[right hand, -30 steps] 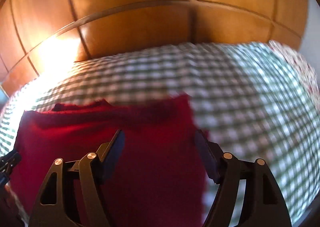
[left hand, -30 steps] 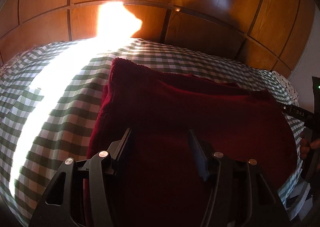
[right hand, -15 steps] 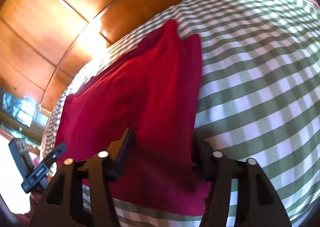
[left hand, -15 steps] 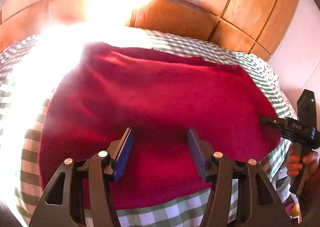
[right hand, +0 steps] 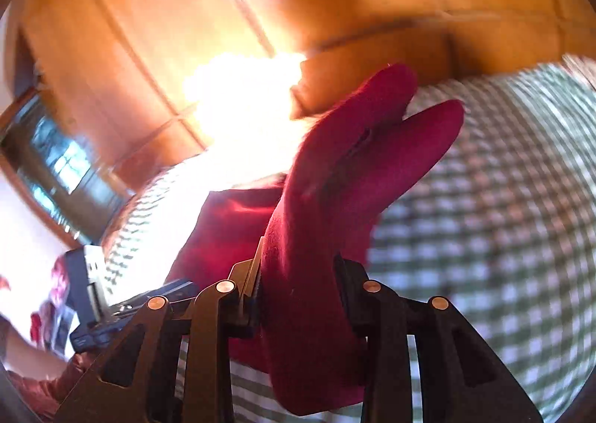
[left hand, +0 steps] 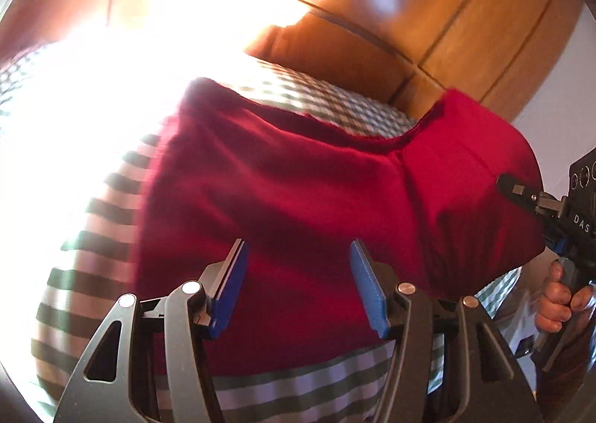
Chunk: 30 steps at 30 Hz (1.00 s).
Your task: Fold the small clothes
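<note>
On the checked bedspread, my right gripper pinches the red cloth's right edge, lifted; my left gripper hangs spread over its near side.

A blown-out patch of sunlight wipes out the checked bedcover left of the red cloth, so its pattern and edge there cannot be read. In the right wrist view the red cloth fills the gap of the right gripper and hides its fingertips, and the bedcover to the cloth's right is smeared by blur. Left of the cloth, the left gripper is partly hidden and too indistinct to judge.
</note>
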Each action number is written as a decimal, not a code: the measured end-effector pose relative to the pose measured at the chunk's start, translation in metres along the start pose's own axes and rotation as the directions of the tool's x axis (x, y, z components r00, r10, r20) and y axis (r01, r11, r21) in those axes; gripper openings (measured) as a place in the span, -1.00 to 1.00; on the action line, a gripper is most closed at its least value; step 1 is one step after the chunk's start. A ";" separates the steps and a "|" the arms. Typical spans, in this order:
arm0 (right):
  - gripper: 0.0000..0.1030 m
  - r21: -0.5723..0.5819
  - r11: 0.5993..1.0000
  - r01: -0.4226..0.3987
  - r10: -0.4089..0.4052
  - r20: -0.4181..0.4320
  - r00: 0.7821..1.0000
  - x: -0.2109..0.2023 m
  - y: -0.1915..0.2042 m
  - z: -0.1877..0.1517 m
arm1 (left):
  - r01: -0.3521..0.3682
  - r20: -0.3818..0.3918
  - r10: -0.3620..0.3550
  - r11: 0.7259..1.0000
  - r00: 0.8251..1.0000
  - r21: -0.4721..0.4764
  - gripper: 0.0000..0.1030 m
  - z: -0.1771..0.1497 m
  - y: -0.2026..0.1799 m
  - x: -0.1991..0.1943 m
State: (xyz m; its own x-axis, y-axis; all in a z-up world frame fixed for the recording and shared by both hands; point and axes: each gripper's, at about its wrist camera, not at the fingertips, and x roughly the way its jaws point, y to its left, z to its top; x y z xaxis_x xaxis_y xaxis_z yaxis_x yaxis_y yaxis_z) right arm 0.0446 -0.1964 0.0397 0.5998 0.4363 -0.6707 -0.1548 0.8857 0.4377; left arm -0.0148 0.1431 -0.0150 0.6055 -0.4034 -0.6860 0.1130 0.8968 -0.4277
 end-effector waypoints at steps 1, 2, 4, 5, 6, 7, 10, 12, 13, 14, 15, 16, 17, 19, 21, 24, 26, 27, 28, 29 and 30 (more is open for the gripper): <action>-0.44 -0.029 1.000 -0.012 0.012 -0.005 1.000 0.006 0.014 0.003 | 0.015 0.006 -0.015 1.000 1.000 -0.023 0.08 0.001 0.010 -0.006; -0.44 -0.055 0.998 -0.024 0.023 -0.012 1.000 0.016 0.026 0.008 | 0.021 0.013 -0.021 0.999 1.000 -0.046 0.08 0.002 0.018 -0.011; -0.44 -0.108 0.993 -0.046 0.041 -0.045 0.998 0.038 0.053 0.012 | 0.022 0.030 -0.019 0.996 0.999 -0.090 0.08 0.004 0.035 -0.022; -0.44 -0.138 0.989 -0.051 0.043 -0.062 0.997 0.049 0.065 0.011 | 0.025 0.039 -0.020 0.993 0.999 -0.112 0.08 0.005 0.044 -0.027; -0.44 -0.169 0.984 -0.054 0.040 -0.087 0.995 0.063 0.078 0.010 | 0.026 0.048 -0.020 0.991 0.999 -0.135 0.08 0.006 0.053 -0.031; -0.44 -0.196 0.979 -0.058 0.035 -0.115 0.993 0.078 0.090 0.007 | 0.024 0.057 -0.016 0.988 0.998 -0.155 0.08 0.006 0.059 -0.035; -0.44 -0.290 0.956 -0.044 -0.013 -0.191 0.981 0.118 0.119 -0.009 | 0.044 0.083 -0.027 0.976 0.996 -0.215 0.08 0.009 0.078 -0.047; -0.44 -0.356 0.934 -0.029 -0.057 -0.227 0.972 0.141 0.133 -0.023 | 0.063 0.095 -0.041 0.969 0.995 -0.238 0.08 0.010 0.085 -0.053; -0.44 -0.393 0.920 -0.016 -0.081 -0.228 0.970 0.147 0.139 -0.029 | 0.071 0.099 -0.048 0.968 0.994 -0.242 0.08 0.011 0.086 -0.054; -0.44 -0.437 0.900 0.005 -0.114 -0.224 0.968 0.151 0.145 -0.036 | 0.078 0.103 -0.055 0.967 0.993 -0.242 0.08 0.012 0.087 -0.056; -0.41 -0.452 0.892 0.006 -0.119 -0.222 0.968 0.152 0.148 -0.040 | 0.090 0.106 -0.066 0.967 0.992 -0.239 0.08 0.013 0.086 -0.057; -0.32 -0.453 0.892 -0.018 -0.094 -0.225 0.970 0.150 0.150 -0.041 | 0.100 0.107 -0.077 0.967 0.991 -0.235 0.08 0.013 0.087 -0.060; -0.19 -0.438 0.897 -0.054 -0.054 -0.230 0.972 0.146 0.150 -0.041 | 0.109 0.105 -0.087 0.967 0.991 -0.229 0.08 0.015 0.084 -0.058; -0.15 -0.409 0.906 -0.110 0.012 -0.235 0.972 0.134 0.150 -0.037 | 0.133 0.100 -0.113 0.967 0.989 -0.215 0.09 0.020 0.079 -0.059; -0.06 -0.322 0.920 -0.222 0.141 -0.256 0.956 0.117 0.136 -0.031 | 0.158 0.092 -0.141 0.965 0.986 -0.209 0.14 0.025 0.072 -0.056; -0.01 -0.240 0.929 -0.280 0.221 -0.247 0.943 0.087 0.112 -0.034 | 0.205 0.071 -0.195 0.957 0.978 -0.205 0.29 0.032 0.062 -0.049; -0.01 -0.208 0.943 -0.259 0.212 -0.222 0.952 0.068 0.091 -0.034 | 0.232 0.034 -0.230 0.950 0.973 -0.209 0.33 0.040 0.056 -0.040; -0.01 -0.200 0.952 -0.231 0.189 -0.209 0.960 0.059 0.079 -0.035 | 0.234 0.011 -0.237 0.948 0.971 -0.214 0.34 0.042 0.053 -0.032; -0.01 -0.193 0.959 -0.209 0.171 -0.200 0.965 0.053 0.071 -0.038 | 0.233 -0.007 -0.240 0.948 0.971 -0.219 0.34 0.045 0.051 -0.026; -0.01 -0.182 0.966 -0.185 0.151 -0.190 0.970 0.048 0.059 -0.039 | 0.235 -0.032 -0.248 0.946 0.968 -0.223 0.34 0.047 0.050 -0.019; -0.01 -0.170 0.974 -0.152 0.122 -0.178 0.976 0.041 0.047 -0.043 | 0.238 -0.057 -0.257 0.943 0.965 -0.233 0.34 0.048 0.047 -0.012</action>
State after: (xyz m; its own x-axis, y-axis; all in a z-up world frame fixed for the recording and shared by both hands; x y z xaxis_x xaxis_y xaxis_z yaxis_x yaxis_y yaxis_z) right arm 0.0284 -0.1298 0.0075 0.4268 0.5620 -0.7085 -0.3755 0.8228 0.4265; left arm 0.0215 0.1992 0.0013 0.5106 -0.6299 -0.5852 0.0673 0.7078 -0.7032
